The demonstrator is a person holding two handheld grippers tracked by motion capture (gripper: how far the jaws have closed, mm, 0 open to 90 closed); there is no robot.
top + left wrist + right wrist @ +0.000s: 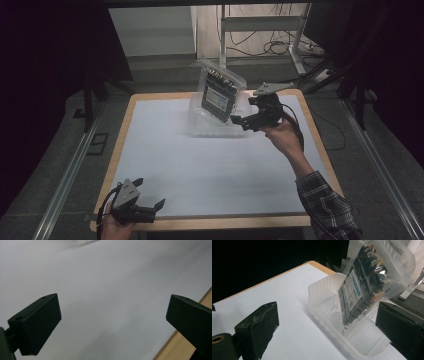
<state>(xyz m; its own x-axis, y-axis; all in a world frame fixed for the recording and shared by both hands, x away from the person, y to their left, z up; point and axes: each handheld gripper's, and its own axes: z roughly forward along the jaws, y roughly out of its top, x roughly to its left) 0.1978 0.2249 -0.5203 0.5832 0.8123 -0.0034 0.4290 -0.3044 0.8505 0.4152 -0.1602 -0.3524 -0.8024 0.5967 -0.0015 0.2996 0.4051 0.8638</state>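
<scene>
A clear plastic bag [220, 91] holding a dark circuit board with a printed label stands tilted in a shallow translucent tray [200, 129] at the table's far middle. My right gripper [243, 111] hovers just right of the tray, open, with nothing between its jaws. In the right gripper view the bag [362, 282] leans against the tray's wall [322, 287], a little ahead of the open right gripper [327, 325]. My left gripper [149, 192] rests at the near left edge of the table, open and empty. The left gripper [112, 322] looks onto bare white table.
The white tabletop [210, 170] has a wooden rim [200, 221], which also runs past the right jaw as the wooden rim [175, 345]. Behind the table stand a metal frame [222, 35] and loose cables [280, 47] on the floor. Dark curtains flank both sides.
</scene>
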